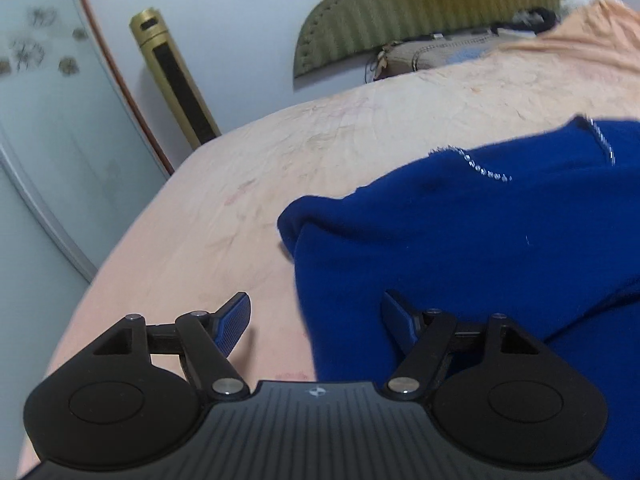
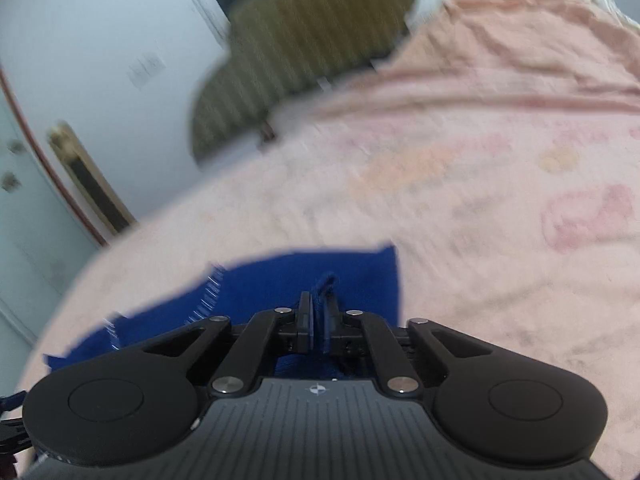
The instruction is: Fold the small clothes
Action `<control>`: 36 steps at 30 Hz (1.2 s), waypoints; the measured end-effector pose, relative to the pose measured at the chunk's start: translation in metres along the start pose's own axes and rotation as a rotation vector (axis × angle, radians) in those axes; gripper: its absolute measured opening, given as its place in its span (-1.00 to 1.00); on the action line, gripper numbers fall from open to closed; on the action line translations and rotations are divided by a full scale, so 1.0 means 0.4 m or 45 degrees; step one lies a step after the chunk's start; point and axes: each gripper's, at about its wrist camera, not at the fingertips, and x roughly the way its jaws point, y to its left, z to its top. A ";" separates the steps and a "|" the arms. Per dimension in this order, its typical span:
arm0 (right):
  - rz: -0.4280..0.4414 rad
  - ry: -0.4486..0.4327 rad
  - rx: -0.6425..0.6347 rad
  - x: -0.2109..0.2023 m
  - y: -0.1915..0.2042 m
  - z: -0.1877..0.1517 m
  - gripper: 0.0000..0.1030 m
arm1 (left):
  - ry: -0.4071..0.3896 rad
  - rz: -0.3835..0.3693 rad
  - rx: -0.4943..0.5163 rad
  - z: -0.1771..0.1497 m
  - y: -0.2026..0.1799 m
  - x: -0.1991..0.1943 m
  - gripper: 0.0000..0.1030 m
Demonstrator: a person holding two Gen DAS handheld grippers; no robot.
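Note:
A royal-blue knit garment [image 1: 460,248] with a line of small shiny beads lies on the peach bed sheet [image 1: 280,160], partly doubled over. My left gripper [image 1: 316,320] is open at the garment's left edge: the left finger [image 1: 234,324] is over bare sheet and the right finger [image 1: 398,322] is against the blue cloth, pressing on nothing. In the right wrist view the garment [image 2: 260,280] lies just ahead and below. My right gripper [image 2: 319,312] is shut on a raised fold of blue cloth that sticks up between its pads.
A green striped headboard [image 1: 400,12] and a beige pillow [image 1: 440,54] are at the far end of the bed. A gold tower fan [image 1: 172,76] and a frosted sliding door [image 1: 48,120] stand beyond the bed's left edge. Rumpled pink bedding [image 2: 520,60] lies at the far right.

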 end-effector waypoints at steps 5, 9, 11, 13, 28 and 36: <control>-0.122 -0.108 -0.105 -0.050 0.032 -0.025 -0.36 | -0.027 -0.028 -0.040 0.009 0.012 -0.041 0.41; -0.065 -0.096 -0.303 -0.061 0.103 -0.060 -0.20 | 0.020 -0.070 -0.048 0.002 -0.021 -0.033 0.41; -0.152 -0.023 -0.401 -0.031 0.127 -0.074 -0.05 | 0.056 -0.070 -0.087 -0.004 -0.020 -0.022 0.40; -0.264 0.015 -0.436 -0.012 0.132 -0.081 -0.03 | 0.055 -0.082 -0.115 -0.008 -0.014 -0.034 0.41; -0.135 -0.015 -0.647 -0.190 0.239 -0.165 0.51 | 0.108 -0.155 -0.192 -0.065 -0.005 -0.129 0.41; -0.097 0.058 -0.645 -0.233 0.240 -0.251 0.60 | 0.136 -0.207 -0.218 -0.107 -0.026 -0.189 0.41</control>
